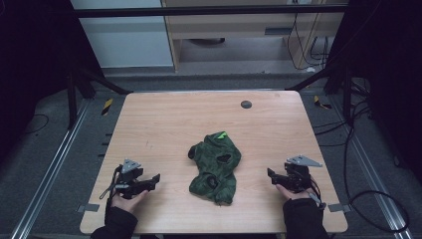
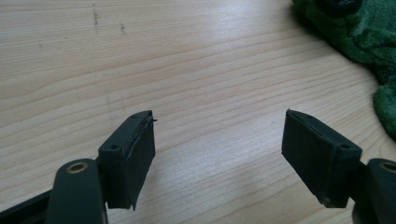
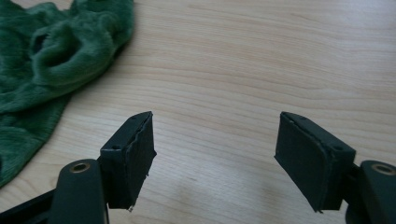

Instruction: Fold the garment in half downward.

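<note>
Green fleece garment (image 1: 215, 167) crumpled mid-table, untouched; left gripper (image 1: 154, 180) and right gripper (image 1: 271, 175) flank it, jaws wide, empty. All handling seemingly left.

The right gripper (image 3: 215, 140) hangs over the wooden table (image 3: 261, 60), jaws apart, green garment (image 3: 51, 60) beside

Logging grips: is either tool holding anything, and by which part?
Nothing is held. Left tool and right tool are open on either side of the green cloth.
</note>
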A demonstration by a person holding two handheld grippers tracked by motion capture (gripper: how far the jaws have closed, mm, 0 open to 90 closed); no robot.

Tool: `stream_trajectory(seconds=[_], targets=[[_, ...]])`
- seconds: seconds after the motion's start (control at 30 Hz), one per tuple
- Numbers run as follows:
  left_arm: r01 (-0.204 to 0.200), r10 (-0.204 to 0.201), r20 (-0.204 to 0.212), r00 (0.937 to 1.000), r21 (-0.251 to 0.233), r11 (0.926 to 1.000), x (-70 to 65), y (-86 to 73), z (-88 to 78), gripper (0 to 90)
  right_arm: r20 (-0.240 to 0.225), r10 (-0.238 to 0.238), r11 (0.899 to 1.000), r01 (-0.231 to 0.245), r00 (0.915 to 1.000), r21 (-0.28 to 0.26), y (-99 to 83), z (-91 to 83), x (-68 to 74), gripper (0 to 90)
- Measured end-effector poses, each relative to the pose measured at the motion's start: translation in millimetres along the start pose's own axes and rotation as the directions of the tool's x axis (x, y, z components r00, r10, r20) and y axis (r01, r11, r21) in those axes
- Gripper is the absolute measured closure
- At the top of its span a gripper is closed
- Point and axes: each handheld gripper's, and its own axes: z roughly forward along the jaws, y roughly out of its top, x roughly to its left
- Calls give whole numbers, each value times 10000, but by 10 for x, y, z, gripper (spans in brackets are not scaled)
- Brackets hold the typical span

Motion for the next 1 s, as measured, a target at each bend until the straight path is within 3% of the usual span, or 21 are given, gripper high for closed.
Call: stream_trajectory(seconds=[0.23,0.27,0.63,1.0], targets=[[-17,18,91,10000,-68,10000,-34,24,-23,265,-327,-273,9996,270,9991,-76,17,-25,89,295],[-30,32,126,9999,-113,9999,-42,31,-34,266,-591,-324,9995,322,9977,-42,23,-21,124,295],[93,-79,356,9993,-402,9991,-73,106,-68,285,-1104,-882,9961,877,9900,-100,121,-12,308,305],[7,25,597,9982,-540,9985,-182,203,-73,305,-1158,-963,9953,946,9886,-203,203,-41,366,313]])
